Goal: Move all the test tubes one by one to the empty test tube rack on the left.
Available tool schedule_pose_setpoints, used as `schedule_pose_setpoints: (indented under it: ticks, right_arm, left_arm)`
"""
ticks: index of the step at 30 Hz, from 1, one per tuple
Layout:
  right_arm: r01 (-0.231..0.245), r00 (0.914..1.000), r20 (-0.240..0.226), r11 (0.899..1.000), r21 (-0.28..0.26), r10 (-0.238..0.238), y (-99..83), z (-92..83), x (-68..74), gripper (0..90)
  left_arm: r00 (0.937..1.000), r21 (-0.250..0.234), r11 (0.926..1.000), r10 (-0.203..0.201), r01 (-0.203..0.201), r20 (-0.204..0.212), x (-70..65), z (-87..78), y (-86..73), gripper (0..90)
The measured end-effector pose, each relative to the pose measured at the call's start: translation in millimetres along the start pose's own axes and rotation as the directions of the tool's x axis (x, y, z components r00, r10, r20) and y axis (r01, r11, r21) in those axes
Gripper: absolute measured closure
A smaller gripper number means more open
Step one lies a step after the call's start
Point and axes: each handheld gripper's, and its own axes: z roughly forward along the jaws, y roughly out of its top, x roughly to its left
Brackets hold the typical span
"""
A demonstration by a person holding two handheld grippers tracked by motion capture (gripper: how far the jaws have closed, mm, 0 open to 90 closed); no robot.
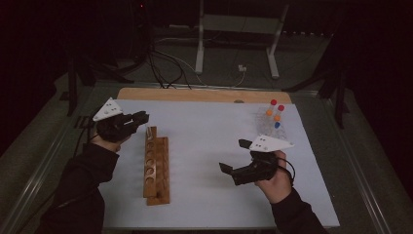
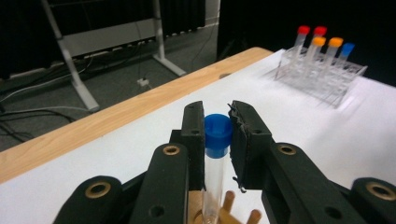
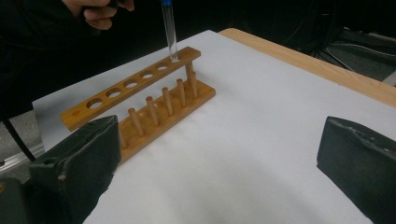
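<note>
Tube insertion at the wooden test-tube rack [image 1: 156, 165]. The left gripper [image 1: 140, 118] is clamped on a blue-capped tube [image 2: 216, 154], its pads pressing just below the cap. The tube's long axis stands nearly upright, tilted slightly, with its lower end at the end hole of the wooden rack's top bar, the hole farthest from the person. Whether the tip has entered that hole or merely touches its rim cannot be told. A straight descent along this axis appears to be what seating requires.

The right gripper [image 1: 234, 169] hovers well to the right of the wooden rack, jaws wide apart and empty. Its own view shows the tube [image 3: 168, 29] meeting the hole from the side. The left gripper view shows the grip and a clear rack [image 2: 322, 74] of red-, orange- and blue-capped tubes far beyond the wooden rack.
</note>
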Motion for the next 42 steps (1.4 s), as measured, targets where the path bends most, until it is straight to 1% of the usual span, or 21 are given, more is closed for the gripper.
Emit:
schedule_pose_setpoints:
  ticks: [6, 9, 12, 16, 18, 20, 21, 24, 27, 29, 35, 38, 40, 42]
  right_arm:
    - [0.002, 0.9999, 0.01, 1.0, 0.011, -0.002, -0.6, 0.7, -0.5, 0.0]
    - [-0.003, 1.0, 0.007, 1.0, 0.014, 0.003, -0.7, 1.0, -0.8, 0.0]
    - [-0.005, 1.0, 0.001, 1.0, 0.017, 0.005, -0.6, 1.1, -0.8, 0.0]
    - [-0.001, 1.0, 0.001, 1.0, 0.015, 0.001, -0.4, 0.8, -0.2, 0.0]
    - [-0.002, 1.0, -0.002, 1.0, 0.017, 0.002, -0.1, 0.4, 0.1, 0.0]
    - [0.001, 1.0, 0.001, 1.0, 0.02, -0.001, 0.1, 0.3, 0.5, 0.0]
    - [0.001, 1.0, -0.001, 1.0, 0.02, -0.001, 0.1, 0.3, 0.4, 0.0]
    - [0.0, 1.0, -0.002, 1.0, 0.022, 0.0, -0.2, 0.7, 0.1, 0.0]
    - [0.0, 1.0, -0.003, 1.0, 0.024, 0.0, -0.3, 1.0, 0.2, 0.0]
    - [0.002, 1.0, -0.002, 1.0, 0.024, -0.002, -0.4, 1.1, 0.3, 0.0]
    - [0.0, 1.0, -0.004, 1.0, 0.024, 0.0, 0.0, 0.4, 0.3, 0.0]
    - [0.0, 1.0, -0.004, 1.0, 0.023, 0.0, 0.8, -0.7, 0.1, 0.0]
    - [-0.001, 1.0, -0.003, 1.0, 0.018, 0.001, 2.2, -2.3, -0.4, 0.0]
    - [0.001, 1.0, -0.002, 1.0, 0.011, -0.001, 4.5, -4.7, -1.6, 0.0]
  left_arm:
    - [0.9999, 0.011, 0.9998, -0.014, 0.014, 0.001, 1.5, 9.3, -16.5, 77.7]
    - [0.9996, 0.019, 0.9994, -0.028, 0.028, 0.001, 2.0, 13.7, -24.9, 77.7]
    - [0.9995, 0.03, 0.999, -0.032, 0.032, -0.002, 2.5, 16.9, -32.2, 77.7]
    - [0.9988, 0.025, 0.9985, -0.049, 0.049, -0.008, 3.0, 18.9, -41.0, 77.7]
    - [0.999, 0.033, 0.9985, -0.043, 0.044, -0.015, 2.8, 19.9, -44.9, 77.7]
    - [0.9987, 0.036, 0.9981, -0.05, 0.051, -0.013, 3.3, 21.0, -48.5, 77.7]
    - [0.9988, 0.04, 0.9981, -0.045, 0.046, -0.017, 3.3, 21.2, -49.8, 77.7]
    - [0.9988, 0.029, 0.9985, -0.045, 0.046, -0.019, 3.3, 21.3, -52.6, 77.7]
    - [0.9984, 0.022, 0.9983, -0.054, 0.055, -0.018, 3.7, 22.1, -54.5, 77.7]
    - [0.9988, 0.035, 0.9983, -0.047, 0.047, -0.017, 3.4, 23.6, -55.7, 77.7]
    - [0.9989, 0.036, 0.9983, -0.046, 0.046, -0.004, 4.4, 24.2, -55.6, 77.4]
    - [0.9988, 0.046, 0.9978, -0.049, 0.049, 0.006, 5.1, 23.9, -54.6, 77.0]
    - [0.9975, 0.054, 0.9961, -0.071, 0.07, 0.01, 6.3, 23.5, -53.0, 75.2]
    - [0.9977, 0.047, 0.9966, -0.068, 0.068, 0.002, 4.9, 21.1, -50.1, 67.1]
